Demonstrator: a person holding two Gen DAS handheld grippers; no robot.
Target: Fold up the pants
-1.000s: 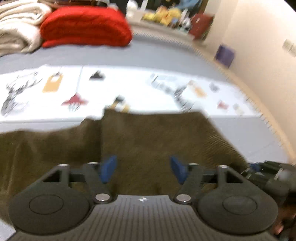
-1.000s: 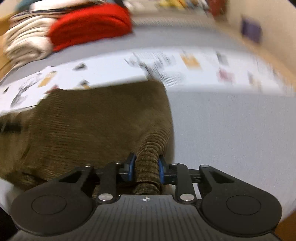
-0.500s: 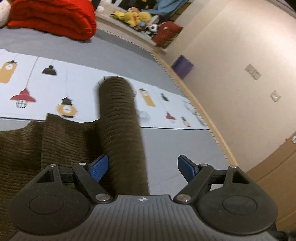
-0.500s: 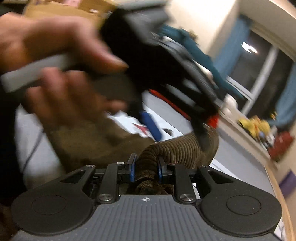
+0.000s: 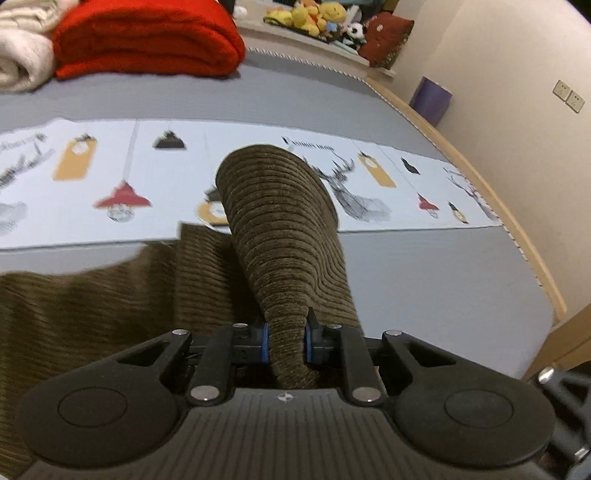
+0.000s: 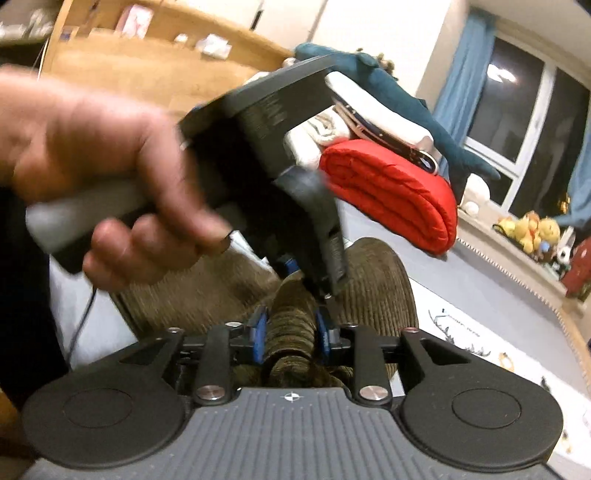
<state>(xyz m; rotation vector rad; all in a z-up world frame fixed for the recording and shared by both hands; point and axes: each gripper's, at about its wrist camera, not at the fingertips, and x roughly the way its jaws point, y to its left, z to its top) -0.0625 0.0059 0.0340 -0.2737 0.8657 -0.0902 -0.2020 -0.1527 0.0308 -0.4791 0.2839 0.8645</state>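
The brown corduroy pants point(image 5: 92, 317) lie on the mat, with one part lifted into a raised roll point(image 5: 280, 206). My left gripper point(image 5: 286, 341) is closing, and its blue pads pinch the near end of that roll. In the right wrist view a hand point(image 6: 110, 177) holds the left gripper point(image 6: 310, 280) just above and ahead of my right gripper point(image 6: 291, 338). The right gripper's jaws are opening, with a bunched fold of the pants point(image 6: 291, 332) still between the pads and touching both. The two grippers hold the cloth close together.
A folded red blanket point(image 5: 147, 40) and a cream one point(image 5: 18, 55) lie at the far left of the grey mat point(image 5: 424, 280). A white printed strip point(image 5: 110, 177) crosses it. Stuffed toys point(image 5: 314, 14) line the far ledge, and a purple box point(image 5: 430, 98) stands by the wall.
The left gripper, wide open before, has shut on the raised roll of the pants. The right gripper has swung up and rolled with its fold, coming close to the left one.
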